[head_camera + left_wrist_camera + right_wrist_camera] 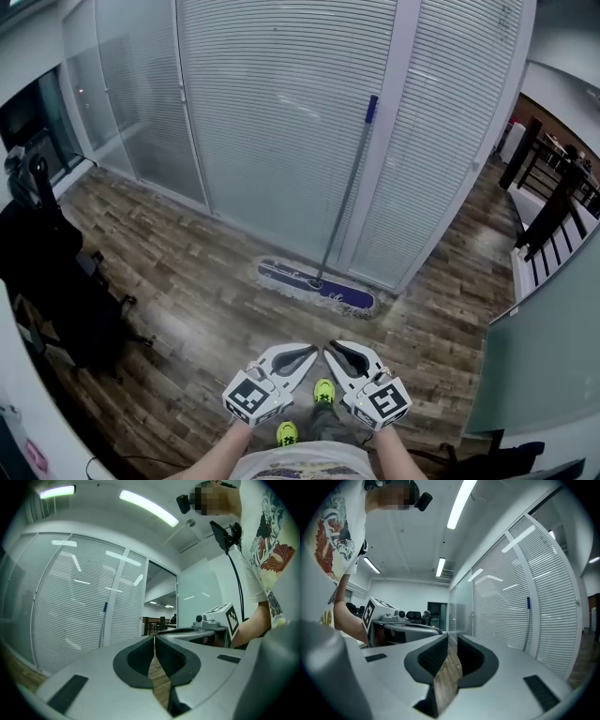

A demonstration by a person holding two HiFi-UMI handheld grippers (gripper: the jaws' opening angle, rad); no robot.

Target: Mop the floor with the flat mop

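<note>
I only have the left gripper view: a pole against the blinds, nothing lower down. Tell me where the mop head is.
Observer: The mop head lies flat on the floor at the foot of the blinds.
Operator: Report the right gripper's jaws; I see only its side.
Observer: The right gripper is shut, with nothing between its jaws.
</note>
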